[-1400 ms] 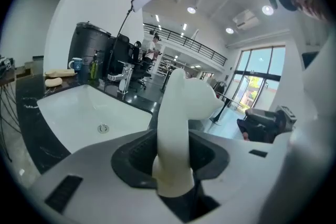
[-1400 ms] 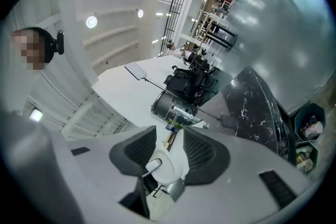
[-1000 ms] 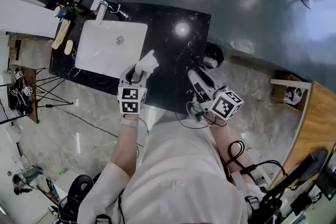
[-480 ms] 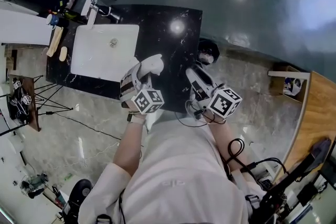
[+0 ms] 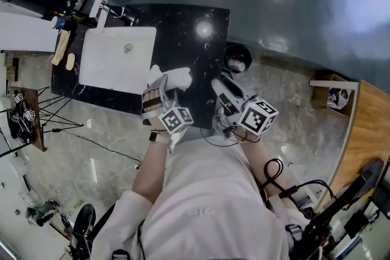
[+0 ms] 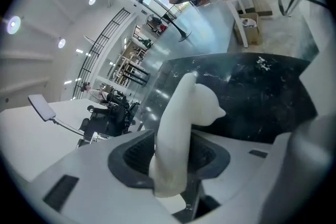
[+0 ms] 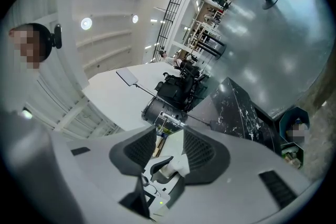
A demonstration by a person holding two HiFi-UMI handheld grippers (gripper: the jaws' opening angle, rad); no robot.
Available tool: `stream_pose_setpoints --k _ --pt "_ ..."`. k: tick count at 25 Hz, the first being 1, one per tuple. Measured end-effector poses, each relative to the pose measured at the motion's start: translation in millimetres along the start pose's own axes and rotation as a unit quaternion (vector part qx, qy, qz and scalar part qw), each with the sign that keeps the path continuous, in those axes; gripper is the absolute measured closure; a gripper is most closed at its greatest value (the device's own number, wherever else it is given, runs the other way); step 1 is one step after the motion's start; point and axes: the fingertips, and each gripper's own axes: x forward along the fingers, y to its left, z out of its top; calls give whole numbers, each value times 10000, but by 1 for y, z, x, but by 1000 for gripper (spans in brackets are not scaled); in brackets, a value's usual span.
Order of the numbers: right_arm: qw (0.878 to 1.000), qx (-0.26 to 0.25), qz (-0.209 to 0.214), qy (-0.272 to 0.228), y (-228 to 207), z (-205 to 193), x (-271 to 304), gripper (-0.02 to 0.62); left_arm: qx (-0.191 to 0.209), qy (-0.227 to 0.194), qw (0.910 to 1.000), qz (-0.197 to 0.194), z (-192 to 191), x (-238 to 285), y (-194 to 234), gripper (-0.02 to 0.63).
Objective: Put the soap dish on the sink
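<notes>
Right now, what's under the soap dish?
Black marble counter, beside the white sink basin; the left gripper clamps the soap dish above it. The patch directly beneath is covered, so contact can't be judged.

Nothing readable here, honestly. The closest thing to print is the black-and-white square markers on the left cube (image 5: 177, 120) and the right cube (image 5: 259, 117), and they're just patterns, no letters or digits. The labels on the bottles (image 5: 66, 20) on the worktop (image 5: 183, 39) are too tiny to make out.
</notes>
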Motion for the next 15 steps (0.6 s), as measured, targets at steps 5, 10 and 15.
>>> stream_pose_setpoints --k 5,10,15 --pt "10000 11 38 33 -2 2 -6 421 -162 4 9998 -115 -2 2 -14 428" --pt "9999 39 91 130 -1 0 -8 421 -145 170 9995 -239 -7 -7 -21 397" --pt "9994 62 193 268 1 -8 -9 421 -188 284 9986 -409 -11 -18 -34 371"
